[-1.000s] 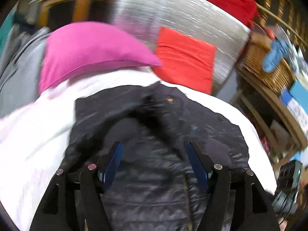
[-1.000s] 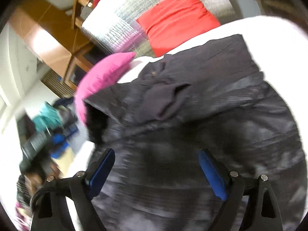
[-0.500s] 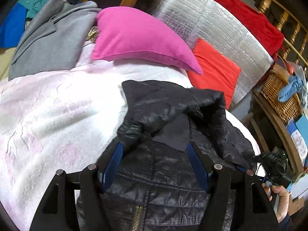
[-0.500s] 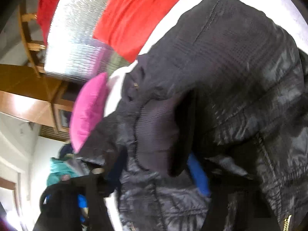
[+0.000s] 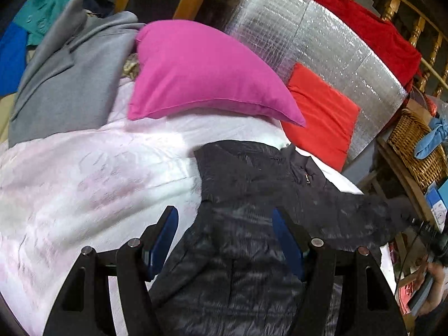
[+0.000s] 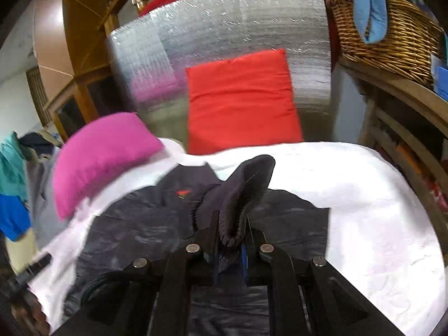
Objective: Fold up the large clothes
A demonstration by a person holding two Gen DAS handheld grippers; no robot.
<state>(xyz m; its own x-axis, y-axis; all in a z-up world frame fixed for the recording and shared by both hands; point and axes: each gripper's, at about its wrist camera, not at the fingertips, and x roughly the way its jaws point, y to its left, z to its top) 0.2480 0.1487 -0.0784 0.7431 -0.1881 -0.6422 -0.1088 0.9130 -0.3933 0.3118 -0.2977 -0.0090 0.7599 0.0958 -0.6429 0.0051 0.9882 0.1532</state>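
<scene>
A: The black jacket [image 5: 252, 224] is running off the near edge of the left wrist view, so its hem is staying out of sight. Its right sleeve is smearing into blur toward the right edge.

B: In the right wrist view, the right gripper [image 6: 229, 240] is covering the part of the ribbed cuff [image 6: 238, 193] sitting between its pads.

A: At the far right, a hand [image 5: 431, 285] is getting cut off by the frame, and what it is holding is looking too blurred to name.

B: The clothes pile [image 6: 16, 184] at the left is blurring too.
</scene>
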